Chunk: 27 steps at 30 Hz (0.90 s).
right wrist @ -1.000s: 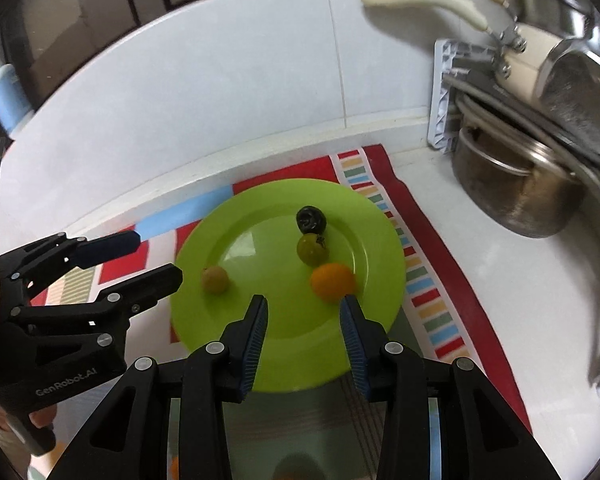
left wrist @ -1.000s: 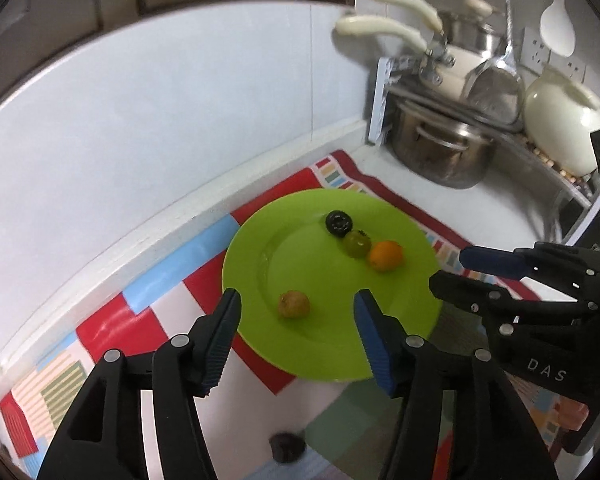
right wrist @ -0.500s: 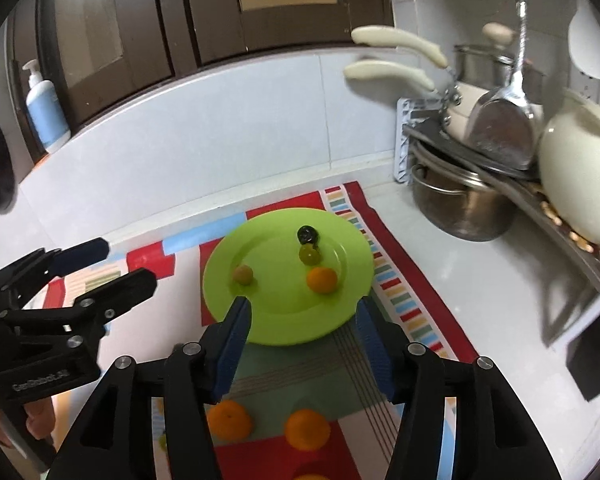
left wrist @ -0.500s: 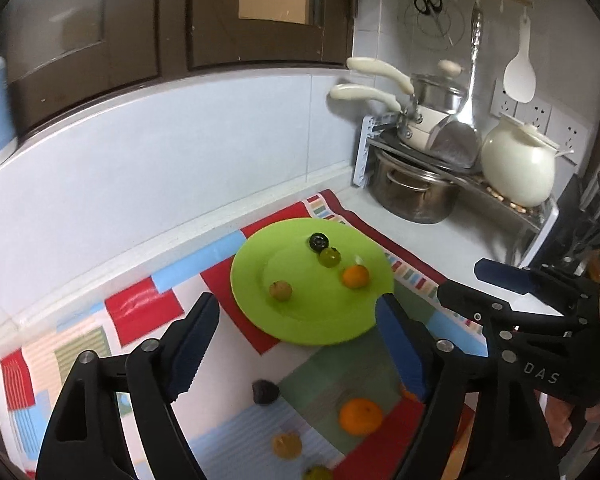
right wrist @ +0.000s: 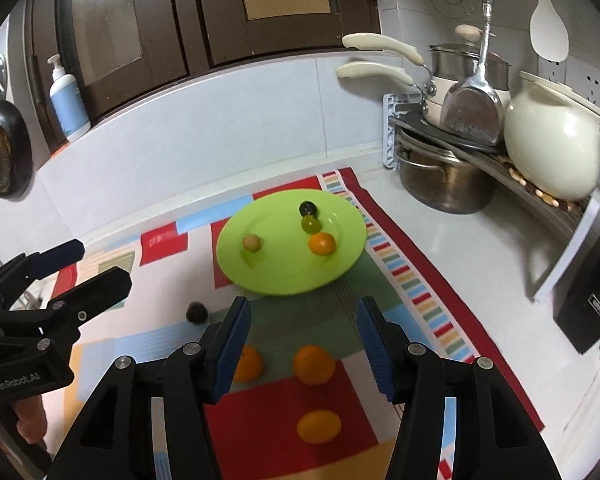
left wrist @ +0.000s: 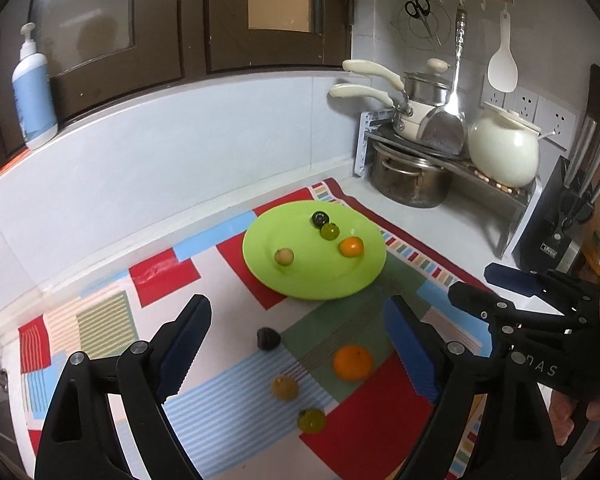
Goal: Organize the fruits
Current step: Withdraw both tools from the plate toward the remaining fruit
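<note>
4 small round fruits sit on the green plate (left wrist: 300,280): a black one (left wrist: 319,218), a shiny green one (left wrist: 329,231), an orange one (left wrist: 351,247) and a tan one (left wrist: 284,256). The plate is smooth, flat and round. It rests on a cloth mat (left wrist: 236,408) with red, blue, green and striped squares.

More fruits lie loose on the mat, in front of the plate. The left camera shows a dark bumpy fruit (left wrist: 268,338), a big orange (left wrist: 352,362), a brown fruit (left wrist: 284,387) and a green fruit (left wrist: 311,419). The right camera shows 3 oranges, one (right wrist: 313,364) between the blue pads, one (right wrist: 249,363) partly behind the left pad, and one (right wrist: 318,426) closer.

The left gripper (left wrist: 300,344) has just been opening. Its blue ridged pads stand wide apart and hold nothing. The right gripper (right wrist: 303,346) is partly open and holds nothing too.

Shiny metal pots (left wrist: 410,180) and a cream jar (left wrist: 502,154) sit on a rack at the right.
</note>
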Available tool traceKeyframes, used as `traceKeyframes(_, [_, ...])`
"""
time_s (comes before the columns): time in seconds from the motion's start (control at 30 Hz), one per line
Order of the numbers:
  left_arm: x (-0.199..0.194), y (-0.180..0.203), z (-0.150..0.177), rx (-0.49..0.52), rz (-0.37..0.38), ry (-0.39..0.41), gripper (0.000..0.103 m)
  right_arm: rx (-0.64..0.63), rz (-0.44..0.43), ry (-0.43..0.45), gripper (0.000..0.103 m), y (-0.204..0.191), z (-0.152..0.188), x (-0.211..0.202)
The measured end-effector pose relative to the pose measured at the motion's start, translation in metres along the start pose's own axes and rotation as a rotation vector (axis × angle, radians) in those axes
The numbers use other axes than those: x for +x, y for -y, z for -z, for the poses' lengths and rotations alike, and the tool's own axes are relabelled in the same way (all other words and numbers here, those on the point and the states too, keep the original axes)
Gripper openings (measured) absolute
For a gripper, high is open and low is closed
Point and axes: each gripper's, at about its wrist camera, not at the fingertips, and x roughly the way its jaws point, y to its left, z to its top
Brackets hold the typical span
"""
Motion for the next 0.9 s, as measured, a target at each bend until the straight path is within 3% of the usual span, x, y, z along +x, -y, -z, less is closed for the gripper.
traceKeyframes(0.27, [-0.003,0.001,0.027,-0.007,-0.001,-0.049,0.089,0.021,0.027,-0.025,0.056,0.002,0.023,-0.007])
traceKeyframes(0.9, [0.022,0.000,0.084,-0.007,-0.018,-0.198,0.089,0.040,0.038,-0.176,0.056,-0.002,0.079,0.014])
